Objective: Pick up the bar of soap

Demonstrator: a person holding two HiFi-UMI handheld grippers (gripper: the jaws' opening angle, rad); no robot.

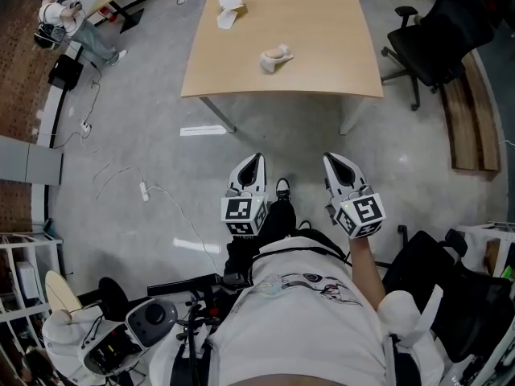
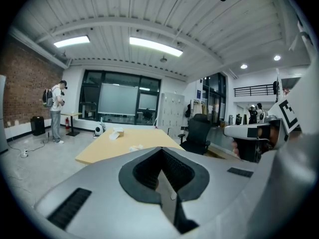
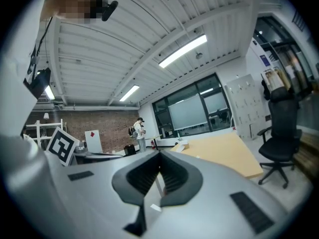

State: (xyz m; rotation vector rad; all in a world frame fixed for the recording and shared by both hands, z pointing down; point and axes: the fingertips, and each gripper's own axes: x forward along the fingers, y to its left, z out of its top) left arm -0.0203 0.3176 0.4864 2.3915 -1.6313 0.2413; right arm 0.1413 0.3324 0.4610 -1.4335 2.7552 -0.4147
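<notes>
A light wooden table (image 1: 322, 71) stands ahead of me on the grey floor. A small whitish lump (image 1: 275, 57) lies near its middle, and a white box with paper (image 1: 229, 10) lies at its far left. I cannot tell which is the bar of soap. My left gripper (image 1: 256, 158) and right gripper (image 1: 331, 158) hang side by side in front of my body, well short of the table's near edge. Both are shut and hold nothing. In the left gripper view the left gripper (image 2: 160, 149) points at the table (image 2: 104, 151). The right gripper (image 3: 159, 153) has the table (image 3: 224, 153) to its right.
A black office chair (image 1: 434, 30) stands right of the table, beside a wooden bench (image 1: 467, 111). A person (image 1: 64, 14) stands far left by a brick wall. Cables and a power strip (image 1: 143, 190) lie on the floor. Black equipment (image 1: 153, 320) sits at my lower left.
</notes>
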